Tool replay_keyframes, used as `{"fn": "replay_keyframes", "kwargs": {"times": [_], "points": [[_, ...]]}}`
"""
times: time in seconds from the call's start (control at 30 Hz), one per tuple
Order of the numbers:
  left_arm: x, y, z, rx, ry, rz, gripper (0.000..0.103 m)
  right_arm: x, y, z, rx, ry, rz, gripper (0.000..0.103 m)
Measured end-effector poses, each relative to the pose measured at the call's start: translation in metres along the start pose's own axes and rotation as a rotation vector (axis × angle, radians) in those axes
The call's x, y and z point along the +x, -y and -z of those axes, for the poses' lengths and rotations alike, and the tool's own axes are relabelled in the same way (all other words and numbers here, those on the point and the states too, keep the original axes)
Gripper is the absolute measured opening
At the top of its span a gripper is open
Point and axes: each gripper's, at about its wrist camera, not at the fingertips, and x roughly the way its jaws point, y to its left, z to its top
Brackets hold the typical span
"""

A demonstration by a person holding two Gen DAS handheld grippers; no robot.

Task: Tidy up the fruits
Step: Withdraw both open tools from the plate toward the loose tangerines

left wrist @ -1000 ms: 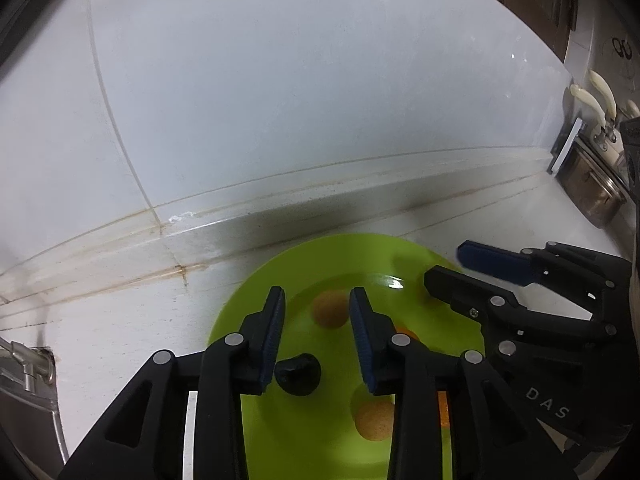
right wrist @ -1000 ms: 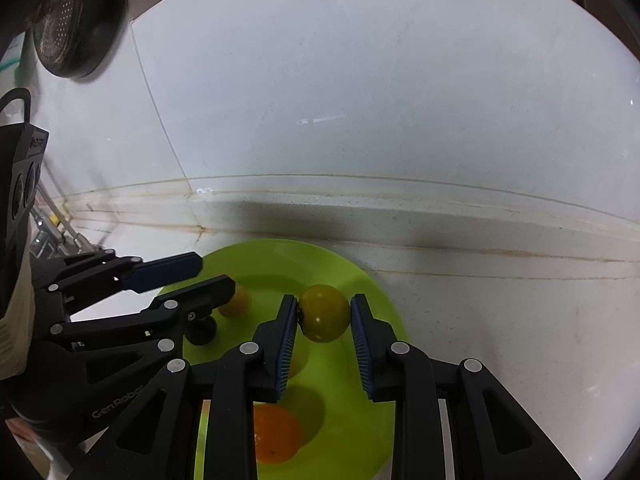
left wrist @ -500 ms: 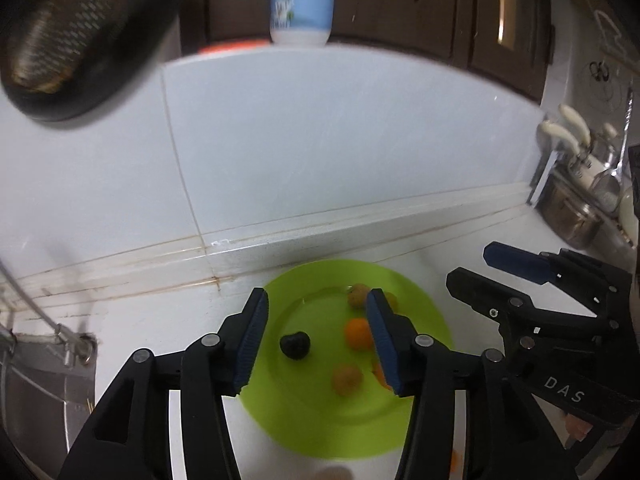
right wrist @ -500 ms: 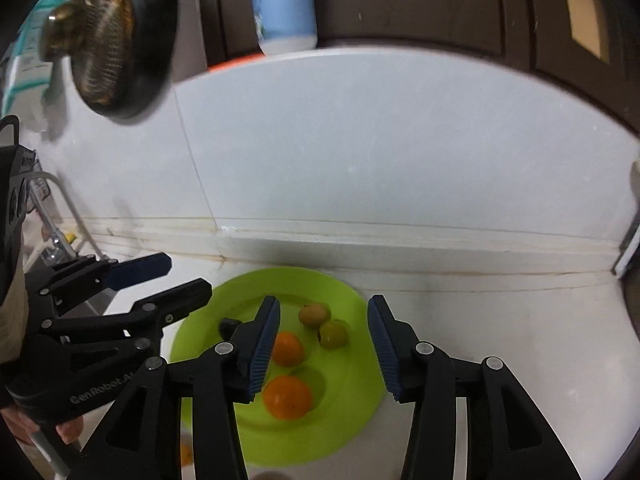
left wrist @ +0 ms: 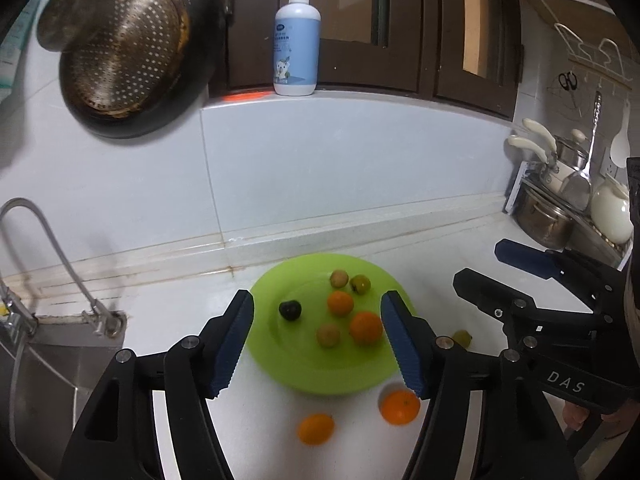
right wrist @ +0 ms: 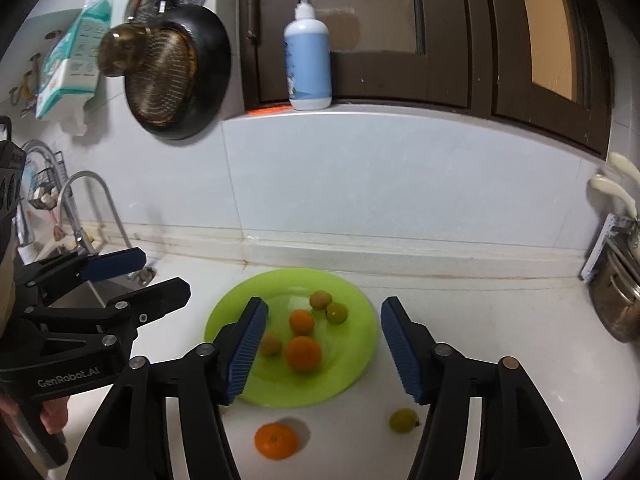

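While a pump bottle (left wrist: 297,36) stands on the ledge at twelve o'clock and a dark pan with a colander (left wrist: 132,46) hangs at ten, a faucet (left wrist: 48,248) curves over the sink at nine and a steel pot (left wrist: 540,216) sits at three. Nothing lies between the claws and the green plate (left wrist: 320,368), which rests on the white counter (right wrist: 500,320) near the wall. The left gripper (left wrist: 320,340) is released, jaws spread wide and empty, raised over the plate with the fruit showing between its pads. The right gripper (right wrist: 320,348) is likewise spread and empty, framing the plate from the three o'clock side.

On the plate I count six fruits: two oranges (left wrist: 365,327), three small yellow-green fruits (left wrist: 339,279) and one dark fruit (left wrist: 289,309) at the plate's nine o'clock. Off the plate at six o'clock lie two more oranges (left wrist: 400,406) on the counter, and one small green fruit (right wrist: 404,420) lies at four o'clock, beside the right gripper's outer finger.
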Motion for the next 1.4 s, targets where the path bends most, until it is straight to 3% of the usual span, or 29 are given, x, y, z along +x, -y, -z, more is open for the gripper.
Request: {"fn": "replay_keyframes", "kwargs": {"times": [0.3,0.57,0.93,1.4], "points": [[-0.026,0.001,0.033,0.002,-0.006,-0.018,0.072,-0.027,-0.020,0.026,-0.031,0.018,-0.012,0.067],[-0.026,0.003,0.064,-0.002,-0.065,-0.014,0.073,-0.027,-0.025,0.054,-0.046,-0.049,-0.044,0.067],[-0.006,0.003,0.100,0.061,-0.123,-0.006,0.073,-0.005,-0.033,0.090,-0.092,-0.169,-0.057,0.067],[0.035,0.002,0.122,0.145,-0.196,0.030,0.072,0.030,-0.034,0.122,-0.112,-0.269,-0.076,0.066]]}}
